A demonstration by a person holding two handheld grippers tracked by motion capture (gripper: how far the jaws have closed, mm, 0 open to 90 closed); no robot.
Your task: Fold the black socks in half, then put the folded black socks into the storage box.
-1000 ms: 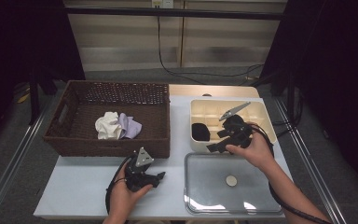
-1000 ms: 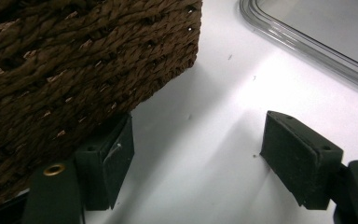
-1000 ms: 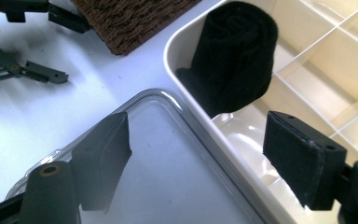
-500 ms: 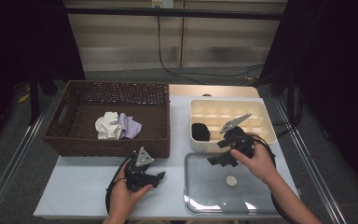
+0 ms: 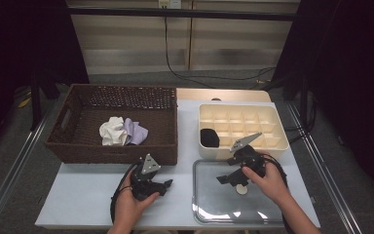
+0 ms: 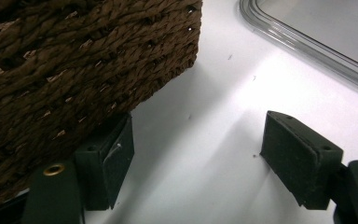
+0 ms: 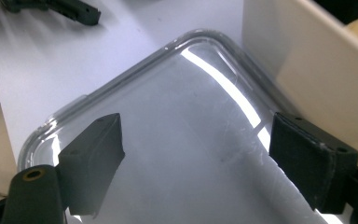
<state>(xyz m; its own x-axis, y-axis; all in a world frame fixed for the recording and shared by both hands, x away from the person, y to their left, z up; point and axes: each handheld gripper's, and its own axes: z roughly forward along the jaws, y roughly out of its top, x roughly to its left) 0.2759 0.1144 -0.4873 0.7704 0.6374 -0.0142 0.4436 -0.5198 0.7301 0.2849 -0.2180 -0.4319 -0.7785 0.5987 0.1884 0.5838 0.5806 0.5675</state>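
Right gripper (image 5: pixel 228 178) hangs over the clear plastic lid (image 5: pixel 209 207), jaws wide apart with nothing between them.

The transparent, round-cornered plastic lid (image 7: pixel 177 140) lies flat on the white table (image 5: pixel 83 200), just in front of the cream compartmented plastic box (image 5: pixel 277 139), with a small pale round knob (image 5: pixel 243 190) near its middle; from above, the knob is partly hidden by the hand, so its shape is only a guess. The lid looks light, thin, slightly flexible and slick, so a pinch on the flat pane would probably slide. The raised rim or the knob seems the better place to take hold. The left gripper (image 5: pixel 161 186) rests on the table beside the brown woven wicker basket (image 6: pixel 74 60), its jaws also open and empty.
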